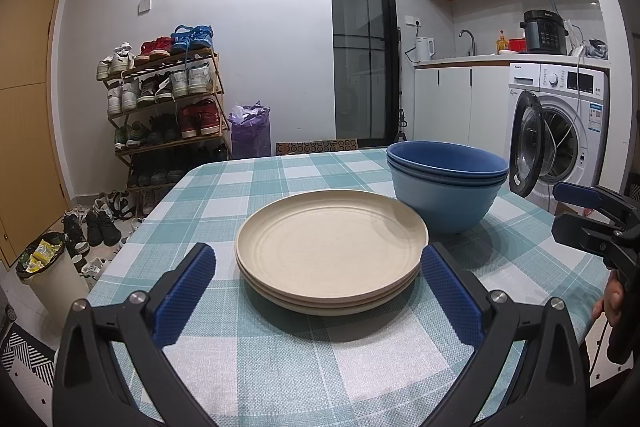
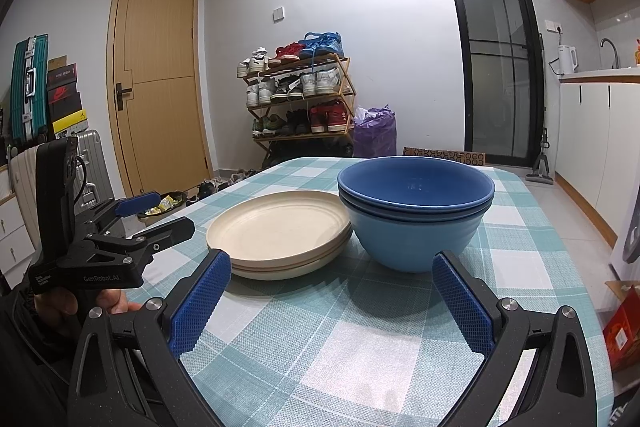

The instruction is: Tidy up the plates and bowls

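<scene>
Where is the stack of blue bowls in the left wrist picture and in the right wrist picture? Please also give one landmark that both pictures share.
Left wrist view: the stack of blue bowls stands right of centre, behind and to the right of the cream plates.
Right wrist view: the stack of blue bowls stands just right of centre, beside the cream plates on their right.
Shared landmark: the shoe rack against the far wall.

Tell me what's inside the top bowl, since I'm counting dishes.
The top bowl looks empty: its far inner wall is bare blue. It nests in more blue bowls. The near rim hides its bottom, so something flat could lie there.
</scene>
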{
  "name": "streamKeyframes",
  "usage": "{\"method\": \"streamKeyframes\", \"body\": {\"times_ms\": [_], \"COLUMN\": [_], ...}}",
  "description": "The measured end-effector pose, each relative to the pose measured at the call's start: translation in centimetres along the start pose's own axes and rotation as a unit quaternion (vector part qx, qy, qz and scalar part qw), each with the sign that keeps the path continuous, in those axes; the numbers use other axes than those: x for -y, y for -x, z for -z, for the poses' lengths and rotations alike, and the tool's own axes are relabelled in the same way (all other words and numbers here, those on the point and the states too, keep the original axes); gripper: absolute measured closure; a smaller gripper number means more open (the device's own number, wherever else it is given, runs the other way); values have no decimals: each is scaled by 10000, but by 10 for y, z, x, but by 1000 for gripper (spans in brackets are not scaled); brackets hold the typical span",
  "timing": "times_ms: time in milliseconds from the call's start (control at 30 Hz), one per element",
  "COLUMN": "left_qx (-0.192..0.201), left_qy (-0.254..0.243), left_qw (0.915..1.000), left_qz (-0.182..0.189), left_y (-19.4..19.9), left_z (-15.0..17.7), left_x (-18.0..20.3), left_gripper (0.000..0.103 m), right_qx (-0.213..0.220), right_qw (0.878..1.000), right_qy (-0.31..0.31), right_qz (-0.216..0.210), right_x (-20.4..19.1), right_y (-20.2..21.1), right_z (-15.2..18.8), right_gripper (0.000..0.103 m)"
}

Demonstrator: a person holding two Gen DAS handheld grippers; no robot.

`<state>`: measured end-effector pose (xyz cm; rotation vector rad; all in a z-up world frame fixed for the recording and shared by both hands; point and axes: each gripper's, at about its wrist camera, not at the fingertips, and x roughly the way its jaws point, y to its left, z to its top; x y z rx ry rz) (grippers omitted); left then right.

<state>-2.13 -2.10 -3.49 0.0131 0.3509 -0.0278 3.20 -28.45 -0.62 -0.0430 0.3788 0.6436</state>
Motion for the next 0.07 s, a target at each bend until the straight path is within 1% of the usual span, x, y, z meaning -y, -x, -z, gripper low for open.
{"method": "streamKeyframes", "body": {"times_ms": [67], "left_qx": [2], "left_qy": [-1], "left_qw": [10000], "left_qz": [2], "left_y": [1], "left_z": [0], "left_x": [0], "left_gripper": [0], "right_qx": [7], "right_qw": [10000], "right_qy": [-3], "right_qz": [2], "right_x": [0], "right_y": [0], "right_z": [0], "right_gripper": [1]}}
